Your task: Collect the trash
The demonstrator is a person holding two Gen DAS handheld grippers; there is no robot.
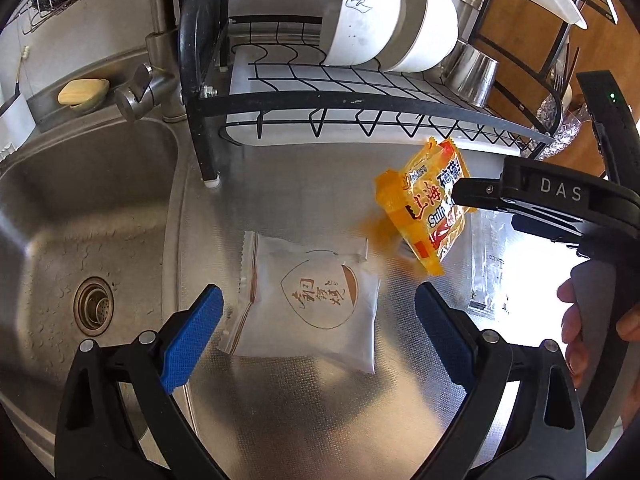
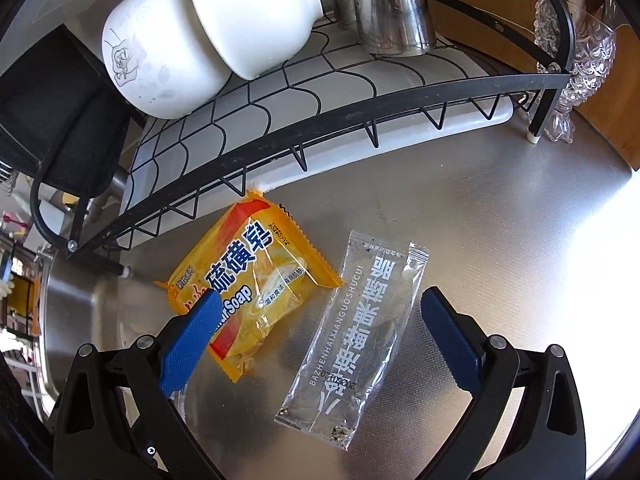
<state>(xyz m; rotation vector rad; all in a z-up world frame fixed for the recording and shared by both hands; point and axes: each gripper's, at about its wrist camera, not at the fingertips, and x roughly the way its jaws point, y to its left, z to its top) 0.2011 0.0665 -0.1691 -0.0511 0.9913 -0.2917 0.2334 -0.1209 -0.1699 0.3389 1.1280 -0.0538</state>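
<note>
A white wrapper with a brown round logo (image 1: 316,304) lies flat on the steel counter between the open fingers of my left gripper (image 1: 320,340). A yellow soap wrapper (image 2: 256,280) lies on the counter in front of the dish rack; it also shows in the left wrist view (image 1: 428,204), partly behind my right gripper. A clear plastic sachet with white print (image 2: 356,340) lies beside it, between the open fingers of my right gripper (image 2: 320,340), and shows faintly in the left wrist view (image 1: 488,268). My right gripper's left fingertip (image 2: 192,336) overlaps the soap wrapper's lower corner.
A black wire dish rack (image 1: 360,100) holds two white bowls (image 1: 360,12) and a steel cup (image 2: 392,8). A steel sink (image 1: 80,220) with a drain and a tap (image 1: 140,88) lies left. A glass vase (image 2: 576,60) stands right of the rack.
</note>
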